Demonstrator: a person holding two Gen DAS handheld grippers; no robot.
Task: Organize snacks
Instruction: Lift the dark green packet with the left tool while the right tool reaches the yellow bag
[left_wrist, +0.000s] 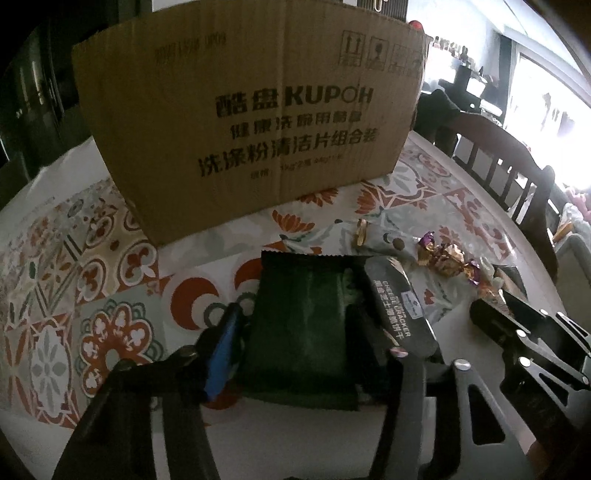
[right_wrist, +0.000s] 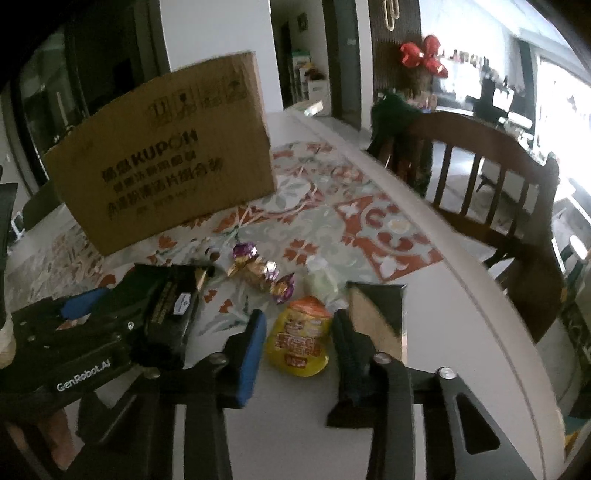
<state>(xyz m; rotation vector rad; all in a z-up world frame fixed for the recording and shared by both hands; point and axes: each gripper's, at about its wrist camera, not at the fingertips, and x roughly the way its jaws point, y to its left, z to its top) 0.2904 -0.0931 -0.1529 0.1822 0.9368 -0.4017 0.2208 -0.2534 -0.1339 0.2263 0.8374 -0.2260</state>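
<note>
A brown KUPOH cardboard box (left_wrist: 251, 122) stands on the patterned tablecloth, also in the right wrist view (right_wrist: 166, 155). My left gripper (left_wrist: 295, 332) has its fingers either side of a dark green snack packet (left_wrist: 303, 325) lying flat; a black cheese cracker pack (left_wrist: 399, 306) lies against its right finger. My right gripper (right_wrist: 299, 328) is open around a yellow-orange snack pouch (right_wrist: 301, 339) on the table. Purple and gold wrapped candies (right_wrist: 258, 269) lie between the pouch and the box, also in the left wrist view (left_wrist: 447, 254). The left gripper shows in the right wrist view (right_wrist: 122, 314).
A dark wedge-shaped pack (right_wrist: 376, 314) lies by my right finger. A pale green packet (right_wrist: 321, 280) lies behind the pouch. A wooden chair (right_wrist: 491, 192) stands at the table's right edge. The right gripper shows at the left view's right side (left_wrist: 532, 332).
</note>
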